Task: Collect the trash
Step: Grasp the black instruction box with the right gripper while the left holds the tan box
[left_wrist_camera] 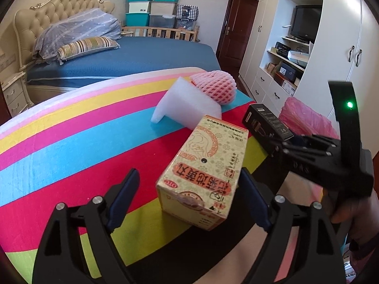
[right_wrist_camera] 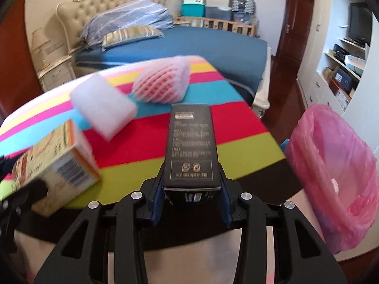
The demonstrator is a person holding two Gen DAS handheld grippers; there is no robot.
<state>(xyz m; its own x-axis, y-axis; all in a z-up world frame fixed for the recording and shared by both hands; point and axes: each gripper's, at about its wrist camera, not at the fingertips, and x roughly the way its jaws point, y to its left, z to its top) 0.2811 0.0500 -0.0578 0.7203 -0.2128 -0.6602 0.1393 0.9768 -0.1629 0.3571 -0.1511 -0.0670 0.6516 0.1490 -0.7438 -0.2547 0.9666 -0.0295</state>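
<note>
My right gripper (right_wrist_camera: 191, 201) is shut on a black box (right_wrist_camera: 190, 144) and holds it above the striped cloth; it also shows in the left wrist view (left_wrist_camera: 267, 123). My left gripper (left_wrist_camera: 189, 198) is open around a beige medicine box (left_wrist_camera: 203, 168), its right pad touching the box's side; the box also shows in the right wrist view (right_wrist_camera: 54, 163). A white foam block (left_wrist_camera: 187, 104) and a pink foam fruit net (left_wrist_camera: 213, 87) lie farther back on the cloth. A bin with a pink bag (right_wrist_camera: 331, 170) stands at the right of the table.
The table carries a rainbow-striped cloth (left_wrist_camera: 71, 130). Behind it is a bed with a blue cover (left_wrist_camera: 132, 54) and pillows. A white wardrobe with shelves and a TV (left_wrist_camera: 305, 23) fills the right wall. Storage boxes (left_wrist_camera: 151, 7) are stacked at the back.
</note>
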